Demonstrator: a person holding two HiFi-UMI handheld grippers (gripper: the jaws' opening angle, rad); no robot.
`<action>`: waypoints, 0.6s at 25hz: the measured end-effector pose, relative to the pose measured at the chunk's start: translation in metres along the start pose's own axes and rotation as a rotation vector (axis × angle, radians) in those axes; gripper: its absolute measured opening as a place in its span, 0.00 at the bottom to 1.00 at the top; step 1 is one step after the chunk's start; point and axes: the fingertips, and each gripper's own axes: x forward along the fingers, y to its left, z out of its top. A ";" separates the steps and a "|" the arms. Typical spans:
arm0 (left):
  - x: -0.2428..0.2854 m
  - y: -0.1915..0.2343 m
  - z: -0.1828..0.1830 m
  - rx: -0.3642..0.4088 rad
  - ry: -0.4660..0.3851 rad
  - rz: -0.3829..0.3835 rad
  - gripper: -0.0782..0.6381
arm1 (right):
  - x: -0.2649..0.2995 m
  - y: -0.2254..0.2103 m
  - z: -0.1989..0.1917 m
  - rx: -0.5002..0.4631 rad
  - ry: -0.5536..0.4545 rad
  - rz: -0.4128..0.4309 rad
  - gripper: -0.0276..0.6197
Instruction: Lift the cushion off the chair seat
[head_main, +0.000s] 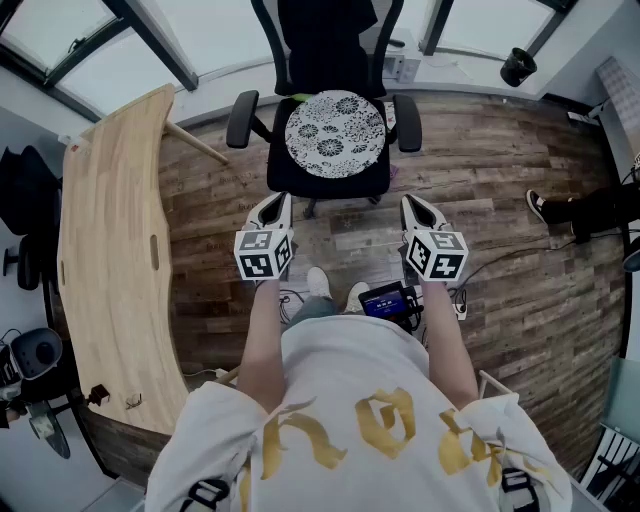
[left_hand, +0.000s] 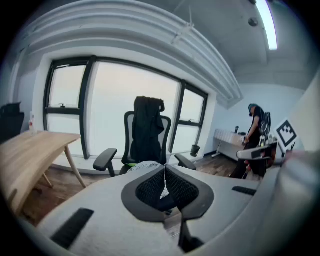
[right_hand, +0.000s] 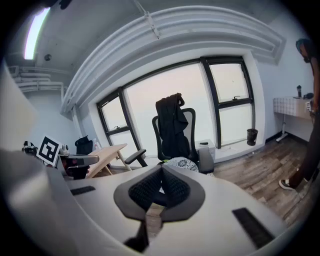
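A round white cushion with a dark flower pattern lies on the seat of a black office chair, which has a dark garment draped over its backrest. My left gripper and right gripper hover side by side a short way in front of the seat, both shut with nothing between the jaws. In the left gripper view the cushion peeks over the closed jaws of the left gripper. The right gripper view shows the cushion just past the right gripper.
A light wooden desk runs along the left. Windows stand behind the chair. A small black bin sits at the back right. Another person's leg and shoe reach in from the right edge. Cables lie on the wood floor.
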 end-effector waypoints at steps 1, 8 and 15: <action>-0.003 -0.001 0.004 -0.022 -0.021 -0.016 0.13 | 0.000 0.001 0.000 -0.003 0.000 0.001 0.06; -0.013 0.001 0.018 -0.019 -0.069 -0.018 0.13 | 0.001 0.004 -0.001 -0.027 0.007 0.000 0.06; -0.018 0.001 0.011 0.001 -0.044 0.011 0.13 | -0.001 0.002 -0.005 -0.015 0.014 0.005 0.06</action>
